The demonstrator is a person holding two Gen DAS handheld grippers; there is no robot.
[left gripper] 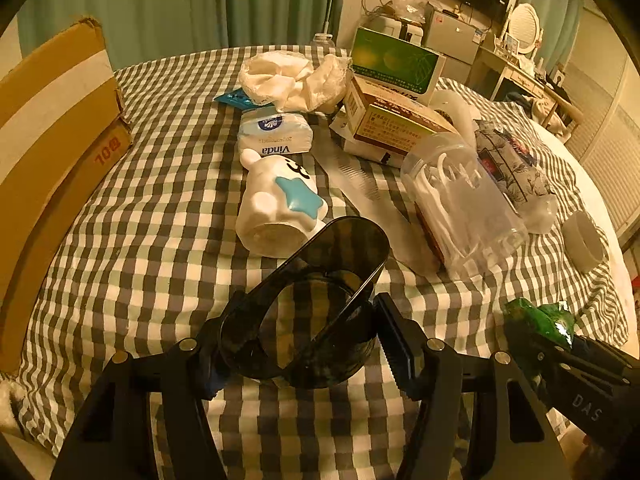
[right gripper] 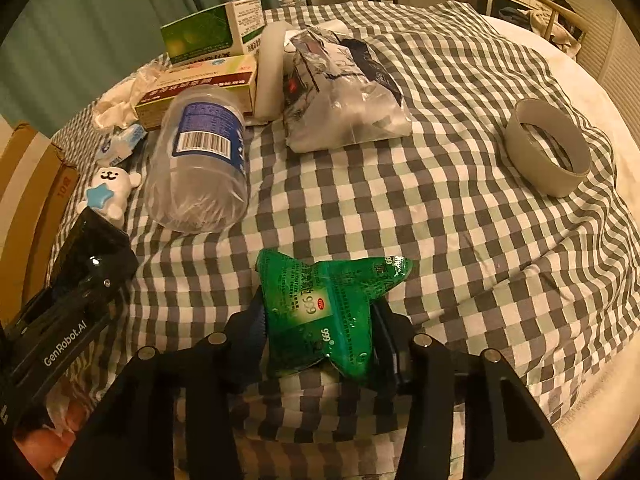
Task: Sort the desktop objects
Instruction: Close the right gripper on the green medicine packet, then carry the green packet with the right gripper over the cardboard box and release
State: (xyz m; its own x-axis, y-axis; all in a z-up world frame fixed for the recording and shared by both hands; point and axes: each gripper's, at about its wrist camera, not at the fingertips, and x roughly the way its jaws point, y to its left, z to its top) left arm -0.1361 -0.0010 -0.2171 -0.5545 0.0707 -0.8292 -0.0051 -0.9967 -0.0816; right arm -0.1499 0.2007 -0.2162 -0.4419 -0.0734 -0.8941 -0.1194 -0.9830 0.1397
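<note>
- While both claws grip, the left claw [left gripper: 298, 344] holds one dark plastic container [left gripper: 320, 300] above the bed's [right gripper: 460, 200] near edge.
- Right claw [right gripper: 320, 340] pinches one green "666" packet [right gripper: 324, 312].
- One "Vinda" tissue pack [left gripper: 275, 133].

On my screens both views are dim, with a warm yellow-orange cast. I see strong fisheye bending and black corners. Small glare sits on the crumpled green plastic packet [right gripper: 332, 312]. The far room looks soft.

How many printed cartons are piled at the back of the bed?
2: the green-and-white carton lies on top, and the brown-banded carton is under it, behind the clear jar. Others may be hidden beneath.
</note>
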